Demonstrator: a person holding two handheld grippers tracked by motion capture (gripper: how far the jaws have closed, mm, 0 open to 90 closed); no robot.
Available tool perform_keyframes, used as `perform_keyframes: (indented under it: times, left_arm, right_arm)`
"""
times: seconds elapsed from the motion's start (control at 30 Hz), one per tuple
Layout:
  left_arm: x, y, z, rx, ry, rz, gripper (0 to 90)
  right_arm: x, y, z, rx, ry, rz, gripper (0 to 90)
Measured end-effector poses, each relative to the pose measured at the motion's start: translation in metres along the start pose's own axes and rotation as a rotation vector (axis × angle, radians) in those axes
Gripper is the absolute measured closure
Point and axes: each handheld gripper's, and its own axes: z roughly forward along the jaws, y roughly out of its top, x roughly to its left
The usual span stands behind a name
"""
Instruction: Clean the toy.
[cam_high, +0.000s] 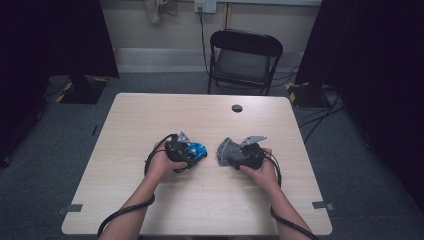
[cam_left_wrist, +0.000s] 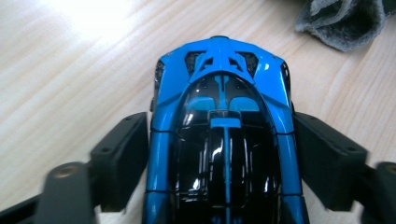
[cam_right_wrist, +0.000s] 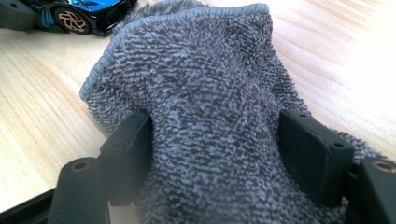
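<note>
While the left claw (cam_left_wrist: 223, 154) straddles the blue toy car (cam_left_wrist: 223, 140) on the counter (cam_high: 150, 115), its jaws sit against the car's flanks; whether they truly press is hard to tell. Clenched on the bunched grey cloth (cam_right_wrist: 210, 107), the right claw (cam_right_wrist: 215, 154) holds it just beside the car. To wipe well, I would pin the car firmly, then draw the cloth over its glossy roof with light strokes. Counted: one car, one cloth, two claws.

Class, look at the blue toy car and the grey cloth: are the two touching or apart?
Apart. The left gripper view shows bare table between the toy car and the cloth.
</note>
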Motion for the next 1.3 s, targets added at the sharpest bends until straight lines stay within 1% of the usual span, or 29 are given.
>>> perform_keyframes:
  times: [0.03, 0.07, 0.1, 0.13, 0.17, 0.2, 0.23, 0.27, 0.3, 0.33, 0.4, 0.5, 0.57, 0.67, 0.7, 0.8, 0.83, 0.9, 0.93, 0.97, 1.0, 1.03, 1.07, 1.1, 1.13, 1.17, 1.2, 1.27, 1.3]
  left_arm:
    - [0.001, 0.0, -0.001, 0.017, -0.009, -0.003, 18.7]
    - [0.002, -0.001, -0.001, 0.03, -0.004, -0.014, 19.0]
    - [0.002, -0.002, 0.0, 0.029, -0.014, -0.027, 18.7]
    - [0.003, -0.003, 0.001, 0.037, -0.027, -0.025, 17.8]
    - [0.003, -0.004, 0.002, 0.028, -0.023, -0.014, 16.5]
    - [0.003, -0.004, 0.002, 0.028, -0.023, -0.014, 16.2]
    - [0.001, -0.004, 0.002, 0.031, -0.02, -0.004, 17.8]
    - [0.001, -0.003, 0.002, 0.038, -0.02, -0.004, 18.9]
    - [0.001, -0.001, 0.0, 0.053, -0.026, -0.002, 21.5]
    - [0.0, 0.0, 0.0, 0.054, -0.015, -0.006, 25.8]
    - [-0.001, 0.001, 0.0, 0.058, -0.009, -0.013, 25.9]
    - [-0.001, 0.001, 0.0, 0.056, -0.009, -0.014, 26.0]
    - [-0.001, 0.0, -0.001, 0.045, 0.004, -0.023, 26.1]
    - [-0.001, 0.0, -0.003, 0.038, -0.002, -0.028, 26.2]
    - [-0.001, 0.002, -0.007, 0.04, 0.009, -0.012, 26.2]
    - [0.0, 0.003, -0.01, 0.035, -0.002, -0.023, 26.2]
    - [0.001, 0.004, -0.013, 0.026, -0.004, -0.027, 26.2]
    - [0.0, 0.007, -0.02, 0.029, -0.001, -0.007, 26.2]
    - [-0.001, 0.007, -0.021, 0.026, -0.01, -0.016, 26.2]
    - [-0.002, 0.008, -0.024, 0.023, -0.008, -0.01, 26.2]
    - [-0.002, 0.008, -0.024, 0.023, -0.008, -0.01, 26.2]
    - [-0.005, 0.008, -0.027, 0.023, -0.016, 0.002, 26.2]
    - [-0.005, 0.008, -0.027, 0.023, -0.016, 0.002, 26.2]
    - [-0.009, 0.008, -0.03, 0.018, -0.027, 0.014, 26.2]
    - [-0.009, 0.008, -0.03, 0.018, -0.027, 0.014, 26.2]
    - [-0.013, 0.008, -0.031, 0.014, -0.049, 0.013, 26.2]
    - [-0.014, 0.008, -0.032, 0.017, -0.059, 0.01, 26.2]
    - [-0.016, 0.008, -0.033, 0.023, -0.063, 0.016, 26.2]
    - [-0.022, 0.009, -0.035, 0.017, -0.074, 0.039, 26.2]
  right_arm:
    - [0.0, 0.0, 0.0, 0.003, 0.0, -0.002, 28.0]
    - [0.0, 0.001, 0.0, 0.005, 0.0, -0.002, 27.9]
    - [0.0, 0.001, 0.0, 0.006, 0.001, -0.002, 28.0]
    - [0.0, 0.001, 0.0, 0.006, 0.001, -0.003, 28.0]
    - [0.0, 0.001, 0.0, 0.005, 0.0, -0.002, 28.0]
    - [0.0, 0.001, 0.0, 0.005, 0.0, -0.002, 28.0]
    - [0.0, 0.001, 0.0, 0.005, 0.001, -0.002, 28.0]
    - [0.0, 0.001, 0.0, 0.005, 0.0, -0.002, 28.0]
    - [0.0, 0.001, 0.0, 0.005, 0.0, -0.002, 28.0]
    - [0.0, 0.001, 0.0, 0.005, 0.0, -0.002, 28.0]
    - [0.0, 0.001, 0.0, 0.004, -0.002, -0.001, 28.0]
    - [0.0, 0.001, 0.0, 0.004, -0.002, 0.0, 28.0]
    - [0.0, 0.001, 0.0, 0.003, -0.003, 0.001, 28.0]
    - [0.0, 0.001, 0.0, 0.003, -0.003, 0.002, 28.0]
    - [0.0, 0.001, 0.0, 0.007, -0.003, 0.0, 28.0]
    - [0.001, 0.002, 0.0, 0.012, -0.007, 0.003, 28.5]
    - [0.001, 0.002, 0.0, 0.012, -0.013, 0.008, 30.3]
    - [0.001, 0.003, 0.0, 0.013, -0.024, 0.017, 35.1]
    - [0.001, 0.003, -0.001, 0.016, -0.028, 0.022, 41.8]
    - [0.001, 0.004, -0.002, 0.017, -0.032, 0.024, 48.5]
    - [0.001, 0.004, -0.002, 0.017, -0.032, 0.024, 48.5]
    - [0.001, 0.005, -0.003, 0.024, -0.041, 0.028, 57.9]
    - [0.001, 0.005, -0.003, 0.024, -0.041, 0.028, 57.9]
    - [0.001, 0.007, -0.004, 0.038, -0.055, 0.024, 63.7]
    - [0.001, 0.007, -0.004, 0.039, -0.059, 0.027, 65.4]
    - [0.002, 0.008, -0.004, 0.043, -0.066, 0.031, 66.7]
    - [0.002, 0.009, -0.004, 0.044, -0.068, 0.037, 67.4]
    - [0.002, 0.009, -0.005, 0.045, -0.065, 0.043, 68.2]
    - [0.0, 0.011, -0.007, 0.016, -0.051, 0.086, 69.2]
